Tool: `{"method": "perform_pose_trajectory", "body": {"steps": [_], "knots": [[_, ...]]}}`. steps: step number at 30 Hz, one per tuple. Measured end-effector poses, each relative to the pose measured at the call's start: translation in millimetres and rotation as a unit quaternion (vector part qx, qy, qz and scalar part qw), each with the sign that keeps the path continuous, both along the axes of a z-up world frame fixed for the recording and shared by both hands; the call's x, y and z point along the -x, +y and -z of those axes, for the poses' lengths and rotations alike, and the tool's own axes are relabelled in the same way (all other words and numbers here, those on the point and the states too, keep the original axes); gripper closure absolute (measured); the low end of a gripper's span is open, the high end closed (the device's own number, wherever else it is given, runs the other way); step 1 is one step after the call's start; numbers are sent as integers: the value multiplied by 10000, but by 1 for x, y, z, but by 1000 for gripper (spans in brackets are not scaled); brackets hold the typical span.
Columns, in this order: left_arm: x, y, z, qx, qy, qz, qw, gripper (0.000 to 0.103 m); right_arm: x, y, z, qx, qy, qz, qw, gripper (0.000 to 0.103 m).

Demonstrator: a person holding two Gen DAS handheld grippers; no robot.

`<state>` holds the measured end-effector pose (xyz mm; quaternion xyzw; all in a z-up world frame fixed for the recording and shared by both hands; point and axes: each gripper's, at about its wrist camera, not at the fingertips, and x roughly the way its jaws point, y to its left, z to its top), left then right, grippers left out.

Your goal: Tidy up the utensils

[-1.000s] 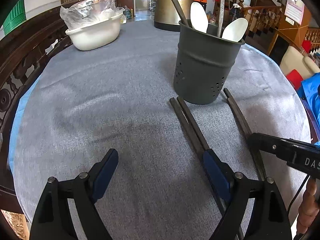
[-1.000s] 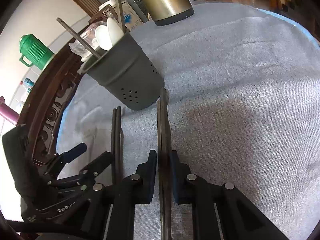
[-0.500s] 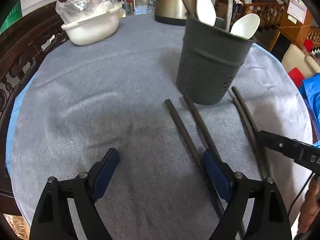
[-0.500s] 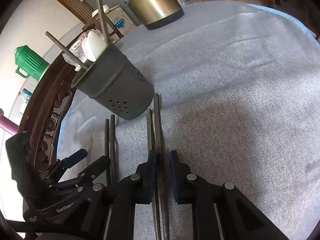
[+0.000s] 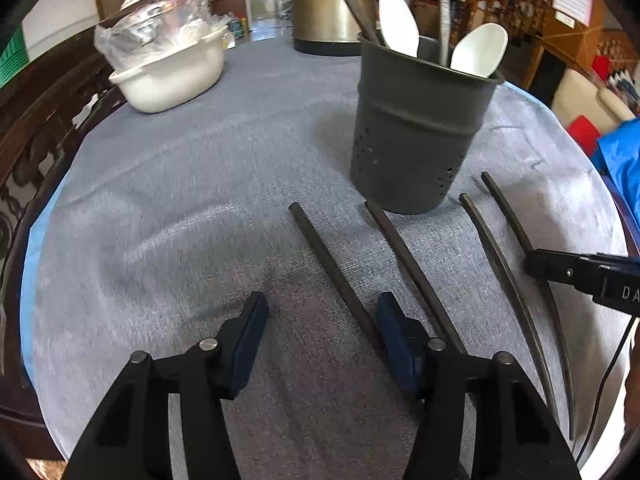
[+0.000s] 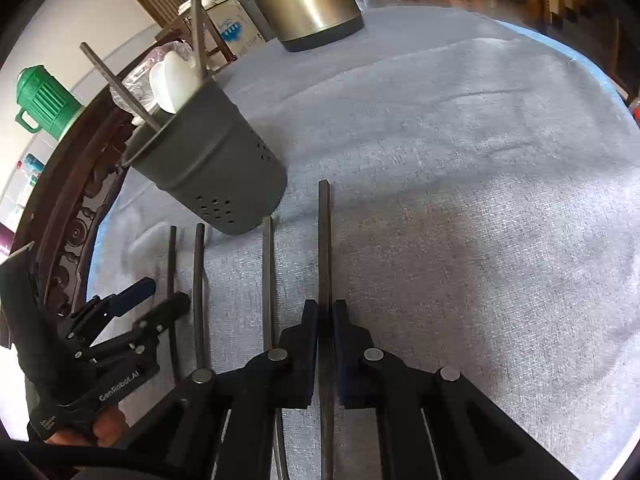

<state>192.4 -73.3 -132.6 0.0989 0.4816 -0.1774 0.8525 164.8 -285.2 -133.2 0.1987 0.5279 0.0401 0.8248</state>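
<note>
Right gripper (image 6: 325, 322) — its two blue-padded fingers are pressed against a single dark chopstick (image 6: 325, 264), which runs straight forward between them over the grey tablecloth (image 6: 460, 184). Just to its left lies a second chopstick (image 6: 268, 280), parallel and apart from the held one. Further left lie two more chopsticks (image 6: 199, 292), side by side, near the left gripper (image 6: 156, 296). In the left wrist view the left gripper (image 5: 322, 314) has its fingers spread wide above the cloth, gripping nothing; one of that pair of chopsticks (image 5: 332, 268) passes just inside its right finger (image 5: 394, 332), the other outside it. Beyond the chopstick tips stands the dark perforated utensil holder (image 5: 416, 136), upright on the cloth and holding two white spoons (image 5: 400, 24) and upright sticks. Farther back, to the left — a white basin (image 5: 172, 76) wrapped in clear plastic. At the far edge stands a brass-coloured kettle (image 5: 328, 4).
</note>
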Motion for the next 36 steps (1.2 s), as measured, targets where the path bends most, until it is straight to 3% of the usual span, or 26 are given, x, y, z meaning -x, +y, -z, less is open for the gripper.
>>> {"method": "perform_pose_trajectory", "body": {"steps": [7,12,18,22,24,32,36], "knots": [[-14,7,-1,152,262,401,9987,44,-21,4,-1,-68,243,-69,9997,92],[-36,16,-3,427,563,177,9973,43,-47,5,0,39,330,-116,9994,92],[-47,11,-3,334,658,-8,9973,44,-53,15,-3,484,380,-346,9975,96],[-43,-1,-1,49,576,-110,9983,64,-49,17,-4,569,357,-380,9970,97],[-43,-2,-1,117,641,-67,9979,84,-43,13,-5,513,392,-316,9974,97],[-36,-4,-6,-39,814,374,9960,83,-32,-10,-2,448,789,-186,9957,95],[-57,-9,-5,-35,916,335,9952,63,-46,-11,0,393,918,-69,9950,95]]}}
